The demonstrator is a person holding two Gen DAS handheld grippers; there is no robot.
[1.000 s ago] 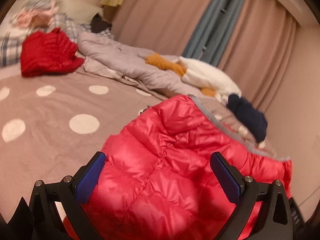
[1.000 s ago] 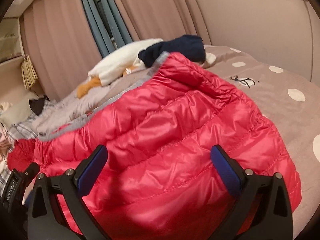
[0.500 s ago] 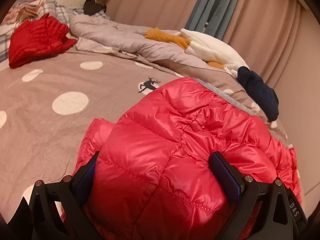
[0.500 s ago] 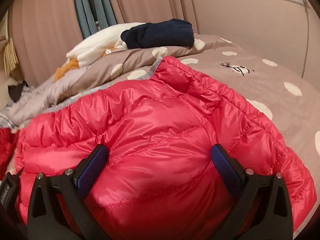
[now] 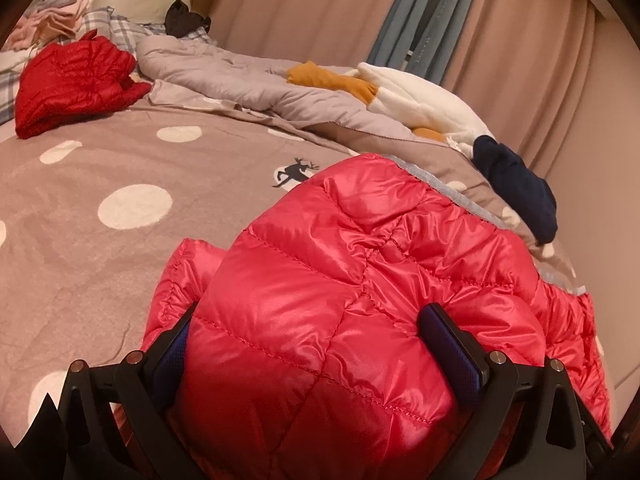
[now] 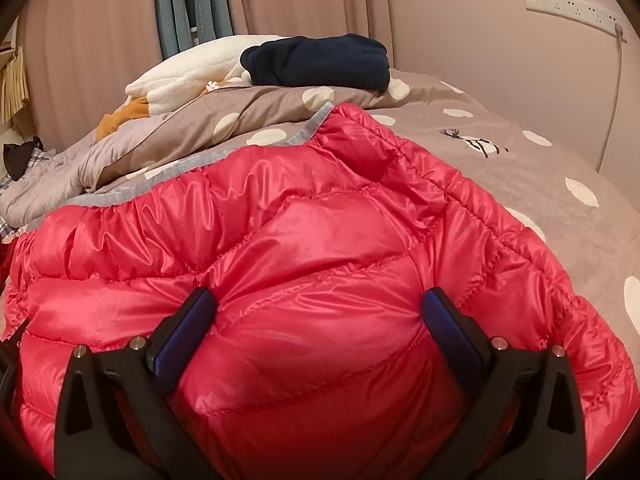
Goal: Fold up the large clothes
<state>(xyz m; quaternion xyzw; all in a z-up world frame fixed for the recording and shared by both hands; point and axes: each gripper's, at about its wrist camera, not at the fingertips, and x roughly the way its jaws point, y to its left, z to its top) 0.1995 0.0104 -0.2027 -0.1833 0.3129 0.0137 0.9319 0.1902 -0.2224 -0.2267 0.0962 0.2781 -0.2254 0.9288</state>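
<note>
The left gripper (image 5: 316,344) is standing with its jaws spread wide, a puffy bulge of the pink-red down jacket (image 5: 360,280) swelling up between the two blue pads (image 5: 452,344); the fabric is pressing against both pads, but the fingers are not pinched together on it. The right gripper (image 6: 320,332) is sitting the same way, jaws wide apart, with the jacket (image 6: 304,264) ballooning between its pads (image 6: 180,336) and touching them on both sides.

Outward from the fingers, the jacket is lying across the bed, its quilted shell shining and its grey-trimmed edge (image 6: 208,164) resting against a rumpled fold of the bedcover. The bedcover (image 5: 100,248) is spreading beneath it, taupe with white dots and a small black deer print (image 5: 296,172).

Beyond the jacket, a dark navy garment (image 6: 320,60) is sitting folded on the raised ridge of the cover, touching a white fleece piece (image 6: 192,72), with something mustard-coloured (image 5: 332,80) poking out beside that. A grey quilt (image 5: 224,76) is lying crumpled along the far side. Further off in the left view, a darker red quilted garment (image 5: 76,84) is lying in a heap near plaid bedding (image 5: 120,28) and a pile of pale pink clothes (image 5: 52,24). Pink curtains (image 5: 312,8) with a grey-blue panel (image 5: 416,16) are hanging behind the bed, and a white socket strip (image 6: 572,8) is running along the wall in the right view.
</note>
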